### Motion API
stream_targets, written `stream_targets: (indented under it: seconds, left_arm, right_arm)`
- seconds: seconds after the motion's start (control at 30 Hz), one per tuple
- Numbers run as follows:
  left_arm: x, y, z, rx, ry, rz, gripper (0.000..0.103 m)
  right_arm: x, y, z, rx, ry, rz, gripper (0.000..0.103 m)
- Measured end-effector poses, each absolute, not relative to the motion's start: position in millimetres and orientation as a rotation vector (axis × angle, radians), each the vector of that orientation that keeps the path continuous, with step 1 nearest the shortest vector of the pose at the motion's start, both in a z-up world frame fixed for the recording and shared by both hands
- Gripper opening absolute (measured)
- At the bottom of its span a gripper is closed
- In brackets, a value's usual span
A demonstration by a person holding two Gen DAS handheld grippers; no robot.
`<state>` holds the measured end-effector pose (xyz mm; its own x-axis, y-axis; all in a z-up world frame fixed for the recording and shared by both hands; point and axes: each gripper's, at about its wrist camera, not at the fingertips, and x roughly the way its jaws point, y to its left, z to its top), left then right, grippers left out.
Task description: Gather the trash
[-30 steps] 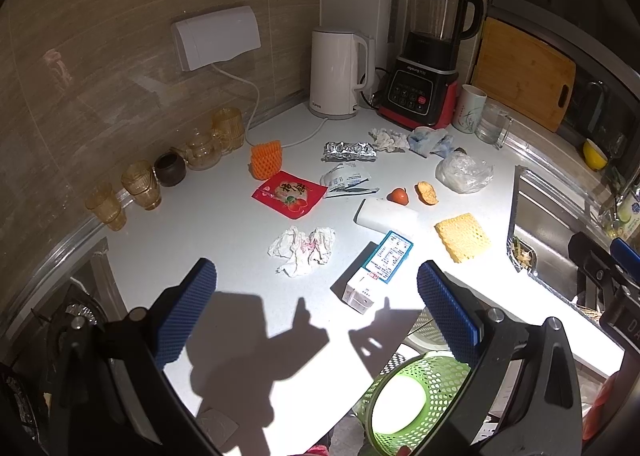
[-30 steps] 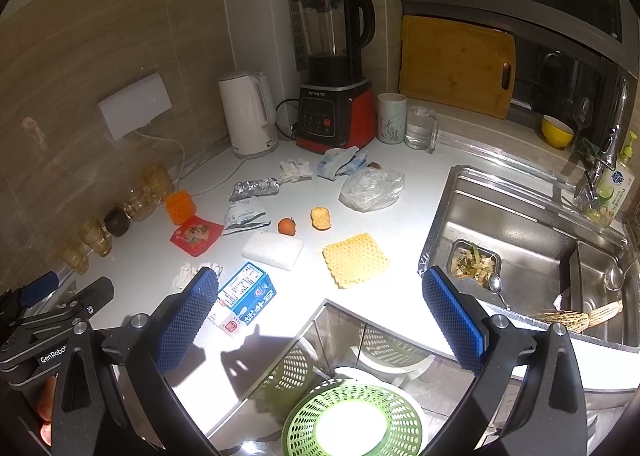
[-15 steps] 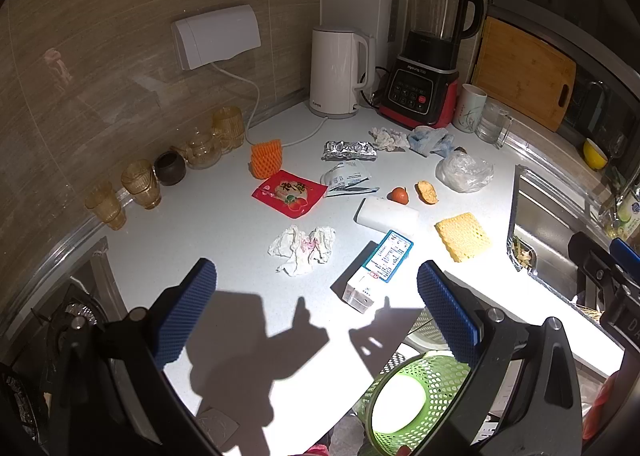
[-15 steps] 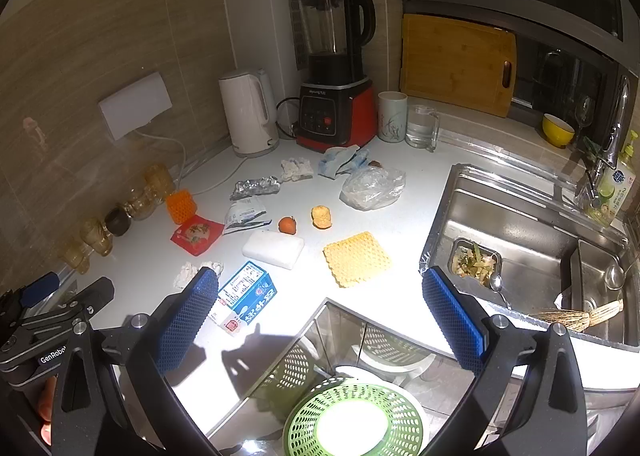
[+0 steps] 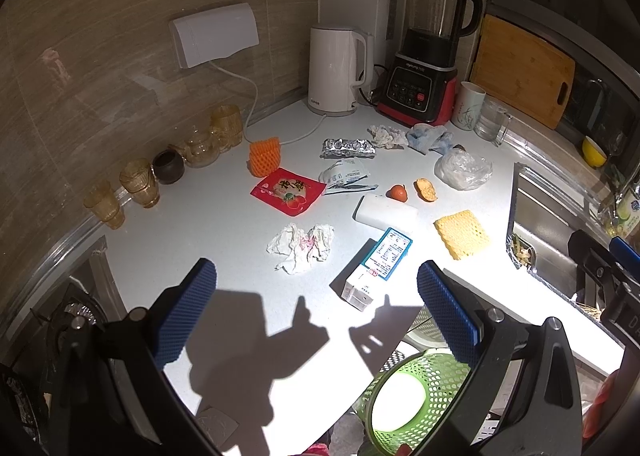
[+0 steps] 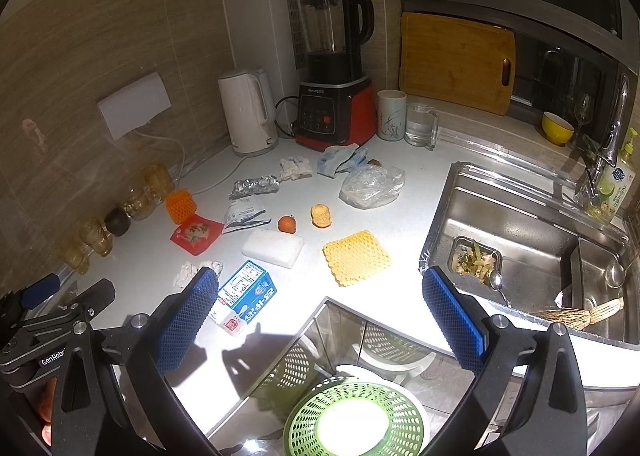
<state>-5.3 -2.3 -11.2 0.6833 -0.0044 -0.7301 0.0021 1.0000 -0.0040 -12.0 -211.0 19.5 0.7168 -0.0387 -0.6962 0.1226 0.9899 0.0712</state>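
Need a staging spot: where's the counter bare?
Bare: near counter between the amber glasses and crumpled tissue; also the strip between yellow foam net and sink. Crowded: the middle, from red wrapper to plastic bag.

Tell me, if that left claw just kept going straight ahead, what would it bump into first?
Probably the crumpled tissue on the white counter, which lies nearest the middle between the open left gripper's fingers; the milk carton sits just right. Depth is uncertain.
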Motion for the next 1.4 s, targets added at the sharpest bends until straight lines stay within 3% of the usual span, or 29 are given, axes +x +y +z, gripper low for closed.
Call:
stream_targets:
  seconds: [1.0, 1.17, 1.4]
  left_arm:
    - [-1, 2, -23, 0.017, 0.782, -0.147, 0.096]
    - [7, -7, -60, 0.170, 0.715, -0.264, 0.097]
    - [48, -32, -116, 0.253, 0.802, -0.389, 0.097]
  right_arm:
    - [-10, -228, 5, 0.148, 0.787, -0.105, 0.101]
    - [-1, -239, -18, 0.182, 0.825, -0.101, 0.101]
    - [11, -263, -69, 0.225, 0.903, -0.118, 0.101]
